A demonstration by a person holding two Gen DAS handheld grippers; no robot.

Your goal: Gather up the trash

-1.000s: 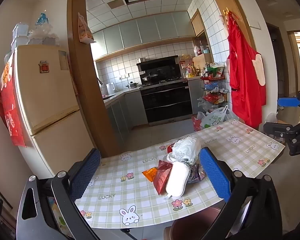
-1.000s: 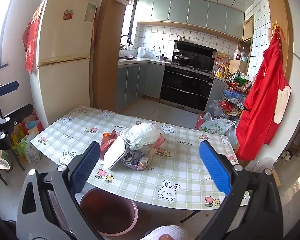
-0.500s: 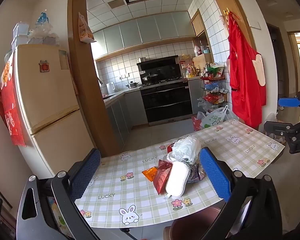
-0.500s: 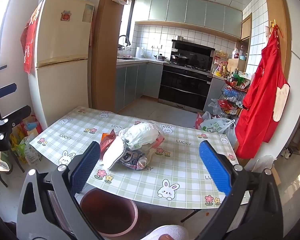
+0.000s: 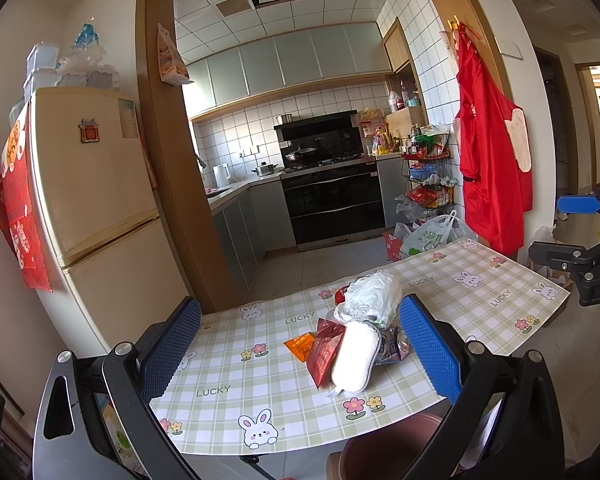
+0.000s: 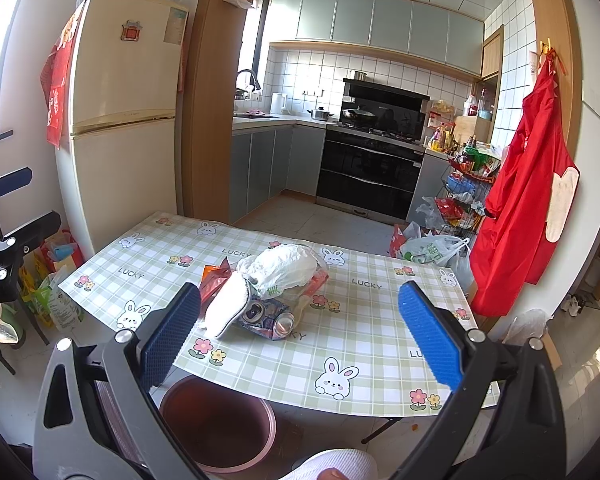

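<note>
Both claws hang wide apart and empty, short of the checked surface (image 6: 380, 320), and nothing is collected yet. The trash pile (image 5: 360, 336) lies ahead of the left claw (image 5: 300, 344) and toward its right finger, and ahead of the right claw (image 6: 300, 328) toward its left finger, so neither is clearly nearer. The white sponge (image 6: 226, 306) runs its long axis roughly front-to-back, and the pink bin (image 6: 216, 424) sits below the surface's near edge, between the 2 claws.
</note>
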